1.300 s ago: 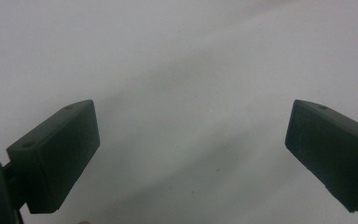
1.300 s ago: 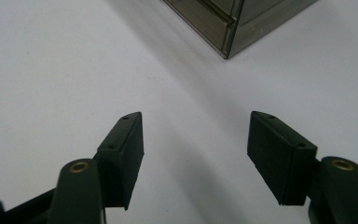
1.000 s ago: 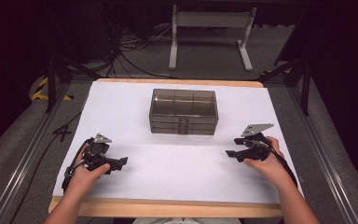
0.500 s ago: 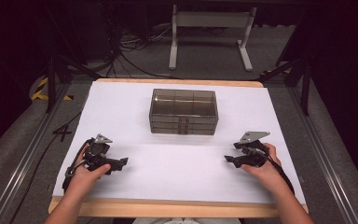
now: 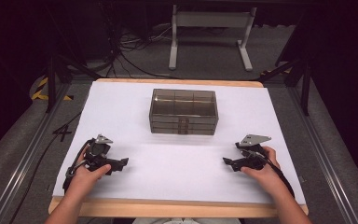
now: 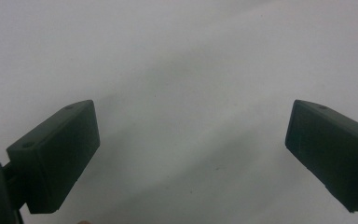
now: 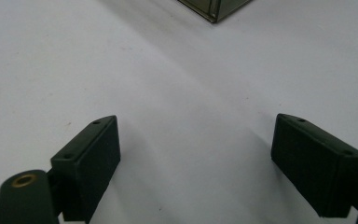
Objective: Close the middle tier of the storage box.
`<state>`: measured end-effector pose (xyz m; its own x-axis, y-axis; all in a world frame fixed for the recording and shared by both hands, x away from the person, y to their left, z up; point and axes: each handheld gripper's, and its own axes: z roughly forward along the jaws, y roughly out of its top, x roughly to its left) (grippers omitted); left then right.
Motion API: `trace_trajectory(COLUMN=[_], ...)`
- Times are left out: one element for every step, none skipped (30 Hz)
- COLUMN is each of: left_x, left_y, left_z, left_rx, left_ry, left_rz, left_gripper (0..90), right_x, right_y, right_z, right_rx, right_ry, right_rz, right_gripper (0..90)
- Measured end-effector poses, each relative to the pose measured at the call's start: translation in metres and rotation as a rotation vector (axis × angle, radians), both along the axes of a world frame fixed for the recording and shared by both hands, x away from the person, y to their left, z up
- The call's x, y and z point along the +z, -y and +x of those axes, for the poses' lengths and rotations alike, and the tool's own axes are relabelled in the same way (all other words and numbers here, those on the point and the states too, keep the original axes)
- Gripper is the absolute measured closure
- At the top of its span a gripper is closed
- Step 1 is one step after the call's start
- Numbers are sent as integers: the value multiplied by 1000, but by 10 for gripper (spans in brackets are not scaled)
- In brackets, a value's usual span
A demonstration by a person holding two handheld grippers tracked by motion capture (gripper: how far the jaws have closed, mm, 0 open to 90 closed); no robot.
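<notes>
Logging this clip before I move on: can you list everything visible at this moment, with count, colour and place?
Smoky translucent plastic drawer box: one, brownish grey, centre of the table toward the far side; its corner also shows in the right gripper view.
White sheet covering the table: one, white, across the whole top.
Wooden table edge: one, light wood, along the near side.
Metal stand: one, pale grey, on the floor beyond the table.
Floor cables: several, black, beyond the table at left.
Left gripper: one, black, near left, jaws open, empty.
Right gripper: one, black, near right, jaws open, empty.
</notes>
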<state>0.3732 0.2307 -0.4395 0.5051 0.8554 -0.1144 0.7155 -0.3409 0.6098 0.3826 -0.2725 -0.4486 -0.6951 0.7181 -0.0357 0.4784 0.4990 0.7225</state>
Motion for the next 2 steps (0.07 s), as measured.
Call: trace_trajectory(left_x=[0, 0], left_y=[0, 0], left_z=[0, 0], left_rx=[-2, -2], left_ry=[0, 0], left_rz=[-1, -1], left_gripper=[36, 37], right_x=[0, 0], right_y=[0, 0], right_z=[0, 0], right_rx=[-1, -2], right_ry=[0, 0], right_rz=[-1, -1], right_gripper=[147, 147])
